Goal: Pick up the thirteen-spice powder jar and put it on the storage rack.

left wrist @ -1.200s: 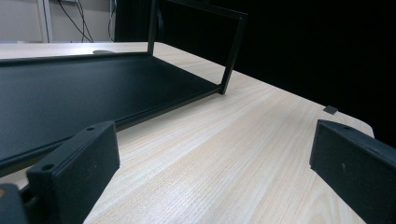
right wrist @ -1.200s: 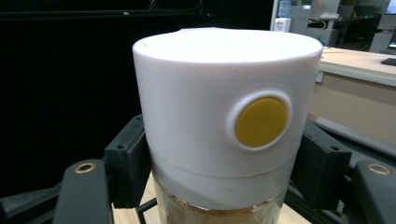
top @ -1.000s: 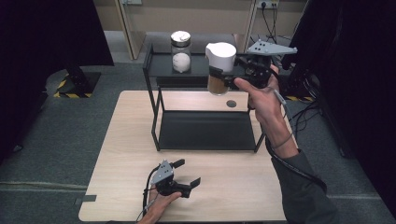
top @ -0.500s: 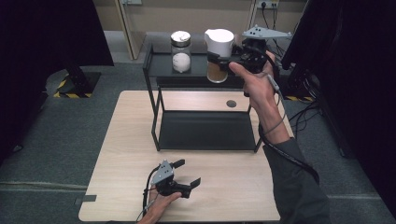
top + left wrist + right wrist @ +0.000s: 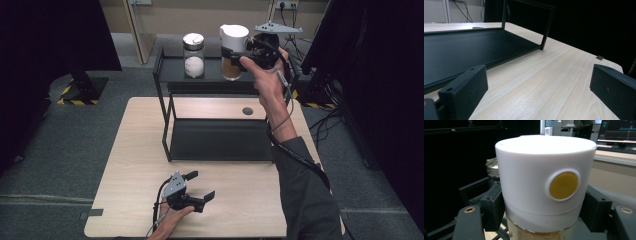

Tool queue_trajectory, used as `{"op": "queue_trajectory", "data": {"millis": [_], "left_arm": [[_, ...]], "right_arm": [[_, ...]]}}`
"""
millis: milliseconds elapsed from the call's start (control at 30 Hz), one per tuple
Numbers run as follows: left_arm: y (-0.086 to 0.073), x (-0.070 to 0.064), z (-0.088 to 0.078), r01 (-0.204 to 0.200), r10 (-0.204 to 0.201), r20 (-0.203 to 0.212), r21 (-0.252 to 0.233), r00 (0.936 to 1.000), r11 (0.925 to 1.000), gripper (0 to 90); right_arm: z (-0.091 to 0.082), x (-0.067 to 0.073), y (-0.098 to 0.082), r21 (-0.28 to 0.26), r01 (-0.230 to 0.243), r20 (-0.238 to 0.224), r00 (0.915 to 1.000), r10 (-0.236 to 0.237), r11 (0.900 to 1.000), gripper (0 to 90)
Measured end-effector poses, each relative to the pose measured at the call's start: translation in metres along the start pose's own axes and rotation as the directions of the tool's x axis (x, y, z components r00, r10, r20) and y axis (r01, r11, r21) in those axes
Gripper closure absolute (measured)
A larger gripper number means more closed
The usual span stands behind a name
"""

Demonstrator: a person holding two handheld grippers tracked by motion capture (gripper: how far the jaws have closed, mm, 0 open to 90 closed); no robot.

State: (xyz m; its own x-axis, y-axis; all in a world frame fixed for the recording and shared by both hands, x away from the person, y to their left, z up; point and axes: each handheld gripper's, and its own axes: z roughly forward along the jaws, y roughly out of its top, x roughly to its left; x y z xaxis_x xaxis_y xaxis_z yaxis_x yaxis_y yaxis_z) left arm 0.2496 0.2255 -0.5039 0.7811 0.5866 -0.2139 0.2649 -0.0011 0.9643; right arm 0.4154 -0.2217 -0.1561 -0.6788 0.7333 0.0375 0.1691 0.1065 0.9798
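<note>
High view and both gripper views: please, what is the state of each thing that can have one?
White-lidded jar: lid on, upright, clamped at the lid, over the shelf's top.
Right tool: shut on the jar.
Left tool: open, holding nothing, low over the table.
Second jar: lid on, upright on the shelf.

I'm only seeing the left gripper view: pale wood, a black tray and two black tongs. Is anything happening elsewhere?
Observer: Yes. The right tongs are shut on a white-lidded jar at the rack's top shelf.
Operator: Anything inside that jar?
Observer: Brown contents show through its glass below the lid, in the high view.
Operator: Is it alone up there?
Observer: No, a second jar with white contents stands on the same shelf, to its left.
</note>
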Motion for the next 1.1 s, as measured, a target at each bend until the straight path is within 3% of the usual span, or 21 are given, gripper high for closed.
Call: {"op": "queue_trajectory", "data": {"millis": [667, 1100], "left_arm": [[0.0, 0.0, 0.001, 0.004, -0.004, 0.006, 0.003, 1.0, 1.0, 0.9], [0.0, 0.0, 0.001, -0.001, 0.001, 0.008, 0.007, 1.0, 1.0, 0.9]], "right_arm": [[0.025, -0.003, -0.008, 0.001, -0.001, 0.07, 0.9976, 0.0, 1.0, 30.8], [0.031, -0.002, -0.017, -0.018, 0.009, 0.084, 0.9965, -0.007, 1.0, 30.7]]}}
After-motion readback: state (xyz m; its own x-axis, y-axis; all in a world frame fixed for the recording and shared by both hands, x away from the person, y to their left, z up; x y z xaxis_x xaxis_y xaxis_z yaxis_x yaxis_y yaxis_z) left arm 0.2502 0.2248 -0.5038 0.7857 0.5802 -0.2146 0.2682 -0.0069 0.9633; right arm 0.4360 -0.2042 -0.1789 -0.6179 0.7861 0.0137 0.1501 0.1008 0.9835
